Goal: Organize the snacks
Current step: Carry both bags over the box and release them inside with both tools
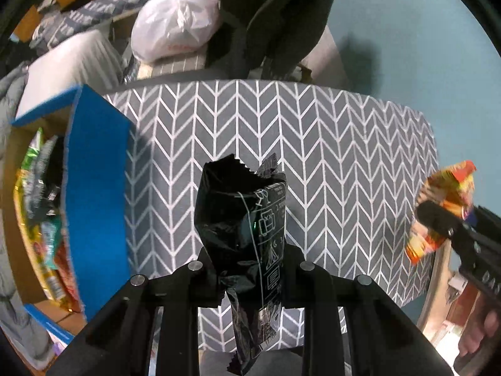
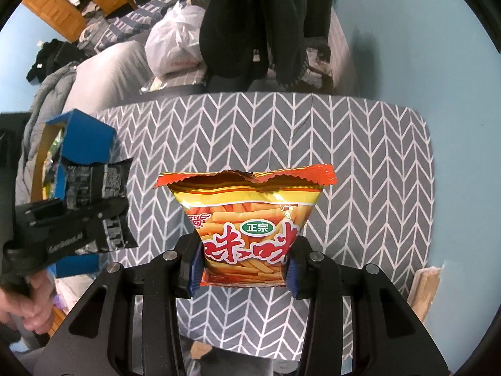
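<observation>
My left gripper (image 1: 250, 269) is shut on a black snack packet (image 1: 241, 219) and holds it upright above the table; it also shows in the right wrist view (image 2: 94, 206). My right gripper (image 2: 244, 266) is shut on an orange-yellow bag of snack sticks (image 2: 250, 216), held above the table's middle; that bag shows at the right of the left wrist view (image 1: 444, 206). A blue cardboard box (image 1: 97, 188) at the table's left edge holds several snack packets (image 1: 43, 219). The box also shows in the right wrist view (image 2: 84, 138).
The table (image 1: 344, 156) wears a grey cloth with a white chevron pattern. Behind it are a white plastic bag (image 1: 175, 22), dark clothes on a chair (image 2: 260, 22) and bedding (image 2: 103, 72). A pale blue wall (image 2: 454, 62) lies to the right.
</observation>
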The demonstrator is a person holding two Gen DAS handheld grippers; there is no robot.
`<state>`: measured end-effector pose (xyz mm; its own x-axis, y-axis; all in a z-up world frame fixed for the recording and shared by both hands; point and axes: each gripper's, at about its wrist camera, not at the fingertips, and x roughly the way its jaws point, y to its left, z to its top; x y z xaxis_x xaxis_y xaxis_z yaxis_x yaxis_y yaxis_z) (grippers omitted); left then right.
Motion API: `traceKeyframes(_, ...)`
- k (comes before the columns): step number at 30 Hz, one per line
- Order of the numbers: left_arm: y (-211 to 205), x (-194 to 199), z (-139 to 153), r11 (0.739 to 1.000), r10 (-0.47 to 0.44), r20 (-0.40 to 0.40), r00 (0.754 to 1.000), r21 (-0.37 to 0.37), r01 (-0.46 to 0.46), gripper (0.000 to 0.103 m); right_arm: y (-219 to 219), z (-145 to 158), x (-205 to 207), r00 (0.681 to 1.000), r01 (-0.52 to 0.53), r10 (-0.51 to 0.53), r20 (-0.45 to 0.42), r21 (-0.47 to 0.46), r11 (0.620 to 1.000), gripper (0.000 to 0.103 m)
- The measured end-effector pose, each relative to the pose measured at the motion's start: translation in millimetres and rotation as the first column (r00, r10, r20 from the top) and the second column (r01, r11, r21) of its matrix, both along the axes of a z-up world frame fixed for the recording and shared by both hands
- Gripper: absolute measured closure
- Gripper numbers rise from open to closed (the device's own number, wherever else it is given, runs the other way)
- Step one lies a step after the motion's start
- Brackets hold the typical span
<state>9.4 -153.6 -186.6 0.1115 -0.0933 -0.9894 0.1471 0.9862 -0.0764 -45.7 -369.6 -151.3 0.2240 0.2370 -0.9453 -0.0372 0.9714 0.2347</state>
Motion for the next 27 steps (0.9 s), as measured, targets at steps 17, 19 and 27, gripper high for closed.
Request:
traceKeyframes(17, 48.4, -6.8, 66.9, 1.000, -0.027, 0.154, 0.988, 0.008, 0.026, 0.078, 48.2, 50.6, 4.8, 0.996, -0.032, 0.030, 0.084, 0.021, 0.999, 0.062)
traceKeyframes(19, 54.4, -7.4, 70.6, 1.000, -0.023, 0.163, 0.986, 0.006, 0.022, 0.078, 55.6, 55.6, 5.9, 0.995, -0.040, 0.038, 0.094, 0.024, 0.999, 0.062)
traceKeyframes(27, 91.8, -10.2, 86.7, 1.000, 0.016, 0.195, 0.981, -0.007, -0.015, 0.078, 92.1, 73.5, 10.0, 0.989, -0.088, 0.083, 0.122, 0.034, 0.996, 0.062)
